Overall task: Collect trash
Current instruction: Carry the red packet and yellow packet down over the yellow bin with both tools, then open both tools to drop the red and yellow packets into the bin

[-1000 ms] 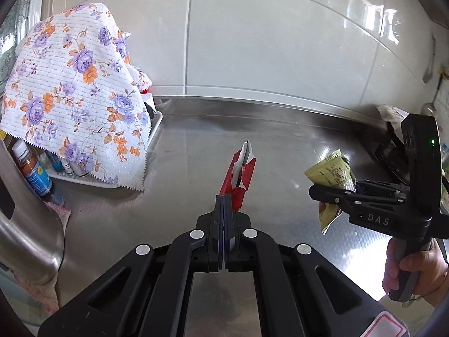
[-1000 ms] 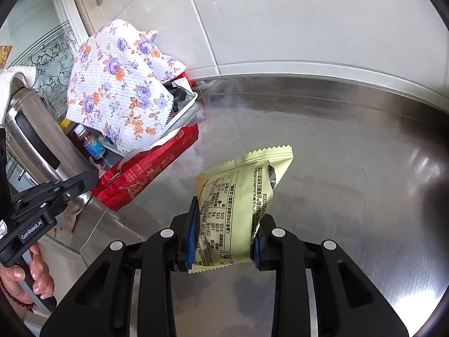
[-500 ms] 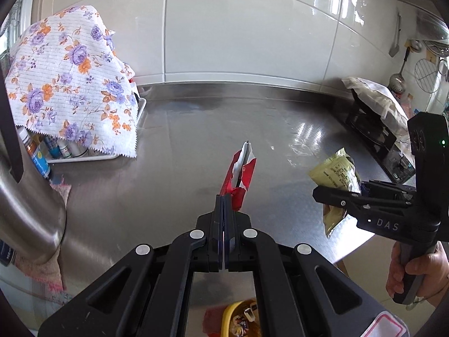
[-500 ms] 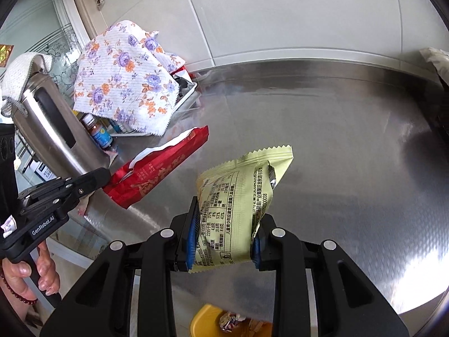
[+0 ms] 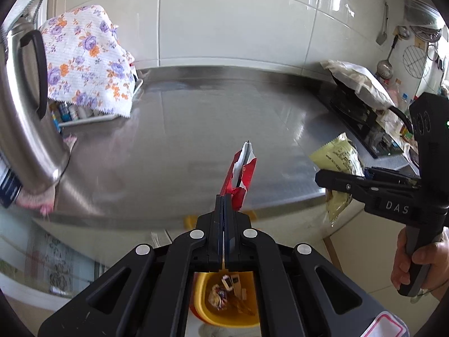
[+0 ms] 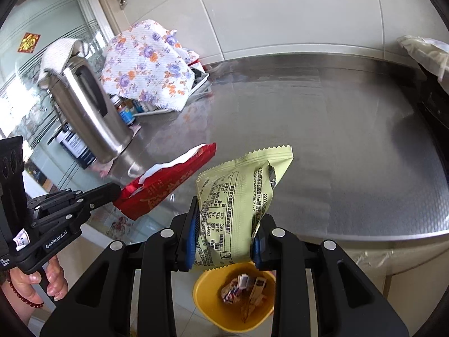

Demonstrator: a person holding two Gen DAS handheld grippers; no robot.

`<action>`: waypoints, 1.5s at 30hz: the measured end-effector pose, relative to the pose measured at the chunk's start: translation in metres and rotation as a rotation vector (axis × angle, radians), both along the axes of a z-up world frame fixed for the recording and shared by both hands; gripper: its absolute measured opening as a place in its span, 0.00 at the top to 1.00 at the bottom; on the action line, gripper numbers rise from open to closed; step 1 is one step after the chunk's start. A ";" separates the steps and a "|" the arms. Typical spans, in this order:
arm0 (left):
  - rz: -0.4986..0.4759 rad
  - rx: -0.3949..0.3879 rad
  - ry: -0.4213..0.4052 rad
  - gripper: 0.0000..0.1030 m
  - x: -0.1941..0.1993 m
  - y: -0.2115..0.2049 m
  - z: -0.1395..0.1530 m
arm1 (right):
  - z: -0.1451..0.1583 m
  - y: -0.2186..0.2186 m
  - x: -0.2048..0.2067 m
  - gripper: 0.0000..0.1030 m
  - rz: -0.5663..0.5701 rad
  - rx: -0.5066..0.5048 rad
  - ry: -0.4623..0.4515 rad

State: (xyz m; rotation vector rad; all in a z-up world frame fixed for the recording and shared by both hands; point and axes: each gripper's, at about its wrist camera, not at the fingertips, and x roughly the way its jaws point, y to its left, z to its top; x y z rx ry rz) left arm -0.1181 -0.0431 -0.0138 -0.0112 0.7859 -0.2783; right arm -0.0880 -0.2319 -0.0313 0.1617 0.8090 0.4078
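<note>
The left gripper (image 5: 224,205) is closed on the red wrapper (image 6: 165,185), and the right gripper (image 6: 224,238) clamps the yellow-green packet (image 6: 241,196). Both are held in the air past the counter edge (image 6: 364,236), above the yellow bin (image 6: 207,306). The red wrapper seems to be further to the side, so if released there it may miss the bin.

The tabletop (image 6: 350,146) is brushed metal with a dull sheen; the kettle (image 6: 89,118) polished steel; both wrappers look like glossy plastic film; the bin (image 6: 207,303) smooth plastic.
</note>
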 end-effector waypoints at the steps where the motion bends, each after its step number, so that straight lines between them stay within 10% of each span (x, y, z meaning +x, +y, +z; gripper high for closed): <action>1: 0.006 0.002 0.012 0.99 -0.010 -0.002 -0.004 | -0.003 -0.002 -0.010 0.69 0.007 0.001 0.009; 14: -0.033 0.057 0.207 0.99 -0.073 0.004 -0.083 | -0.077 0.006 -0.070 0.69 0.059 0.008 0.178; 33: -0.138 0.142 0.533 0.99 -0.008 -0.007 -0.283 | -0.307 0.027 -0.027 0.69 0.018 -0.019 0.582; 45: -0.122 0.143 0.631 0.98 0.004 -0.005 -0.342 | -0.361 0.037 -0.011 0.69 0.016 0.005 0.668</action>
